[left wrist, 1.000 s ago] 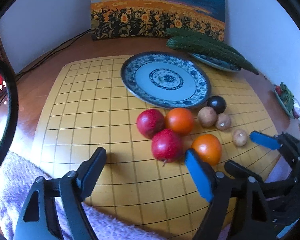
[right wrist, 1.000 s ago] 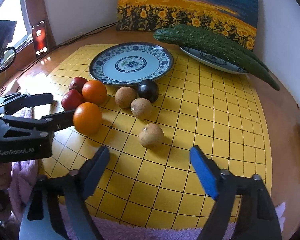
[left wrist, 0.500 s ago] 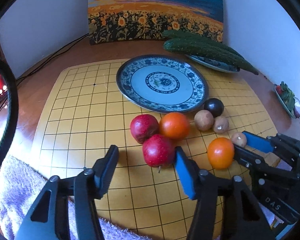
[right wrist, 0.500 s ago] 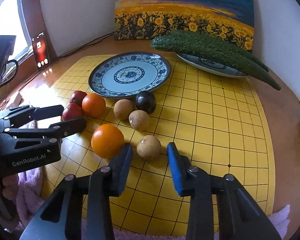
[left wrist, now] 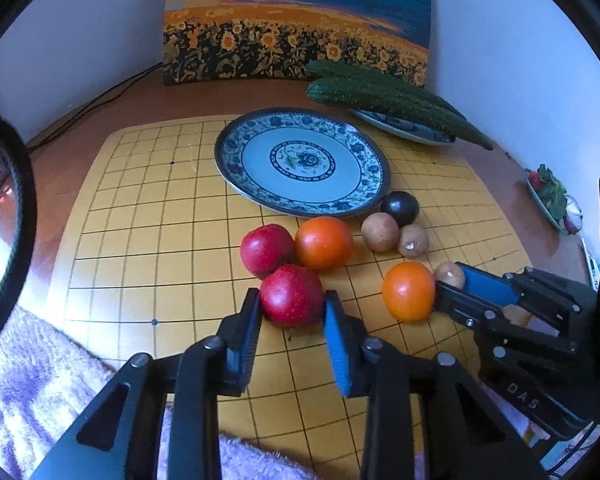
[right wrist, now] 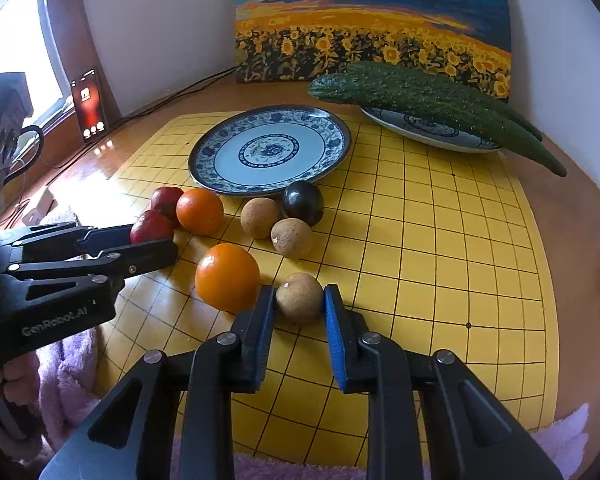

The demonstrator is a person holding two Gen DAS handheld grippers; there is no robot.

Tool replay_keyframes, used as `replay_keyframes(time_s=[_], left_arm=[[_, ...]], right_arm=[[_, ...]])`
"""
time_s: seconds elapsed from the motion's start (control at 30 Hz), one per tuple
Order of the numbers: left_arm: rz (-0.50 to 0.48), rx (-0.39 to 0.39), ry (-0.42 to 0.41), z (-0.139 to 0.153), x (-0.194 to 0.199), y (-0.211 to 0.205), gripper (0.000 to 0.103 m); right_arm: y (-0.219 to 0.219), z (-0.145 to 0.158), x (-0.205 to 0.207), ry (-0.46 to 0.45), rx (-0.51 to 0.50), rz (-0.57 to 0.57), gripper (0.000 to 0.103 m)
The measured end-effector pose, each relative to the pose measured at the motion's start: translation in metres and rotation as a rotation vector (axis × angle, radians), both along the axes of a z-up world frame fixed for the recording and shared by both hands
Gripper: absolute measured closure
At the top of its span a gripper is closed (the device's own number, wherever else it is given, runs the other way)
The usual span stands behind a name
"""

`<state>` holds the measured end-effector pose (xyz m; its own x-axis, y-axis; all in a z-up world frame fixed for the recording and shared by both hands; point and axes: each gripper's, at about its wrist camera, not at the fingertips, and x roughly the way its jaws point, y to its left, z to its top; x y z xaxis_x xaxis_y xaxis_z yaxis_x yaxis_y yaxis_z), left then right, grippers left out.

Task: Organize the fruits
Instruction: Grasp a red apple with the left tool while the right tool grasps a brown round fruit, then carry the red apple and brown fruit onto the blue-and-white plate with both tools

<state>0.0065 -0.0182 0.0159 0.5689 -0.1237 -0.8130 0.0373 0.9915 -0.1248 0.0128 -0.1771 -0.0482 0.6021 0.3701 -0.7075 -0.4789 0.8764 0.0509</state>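
My left gripper [left wrist: 290, 308] is shut on the near red apple [left wrist: 291, 295], which rests on the yellow grid board [left wrist: 148, 216]. My right gripper [right wrist: 299, 304] is shut on a small brown round fruit [right wrist: 300, 297] on the board. Close by lie a second red apple [left wrist: 266, 249], two oranges [left wrist: 324, 242] [left wrist: 408, 290], two more brown fruits [right wrist: 260, 217] [right wrist: 292, 237] and a dark plum [right wrist: 303, 202]. An empty blue-patterned plate [left wrist: 300, 160] stands just behind them.
A second plate [right wrist: 428, 132] with long cucumbers [right wrist: 420, 100] stands at the back right. A sunflower painting [right wrist: 372, 20] leans on the wall. A lit phone [right wrist: 89, 104] stands at the left. A purple towel [left wrist: 40, 380] lies along the board's near edge.
Both grippers moved forward and closed: the left onto the near red apple, the right onto the small brown fruit. The near orange shifted a little to the right of the apples.
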Motion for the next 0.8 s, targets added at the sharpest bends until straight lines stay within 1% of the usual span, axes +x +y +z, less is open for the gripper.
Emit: replay_keyframes(time_s=[0.23, 0.37, 0.7, 0.8], left_arm=[[0.003, -0.001, -0.023, 0.015, -0.009, 0.006, 0.071], [-0.005, 0.016, -0.042, 0.025, -0.008, 0.007, 0.071], [-0.016, 0.022, -0.056, 0.046, 0.015, 0.009, 0.071], [-0.015, 0.010, -0.056, 0.048, 0.024, 0.010, 0.071]], right_arm=[[0.002, 0.012, -0.006, -0.023, 0.001, 0.011, 0.077], [0.005, 0.021, -0.008, -0.031, 0.003, 0.027, 0.077], [0.015, 0.040, 0.002, -0.030, 0.021, 0.036, 0.077], [0.018, 0.046, 0.010, -0.031, 0.023, 0.028, 0.077]])
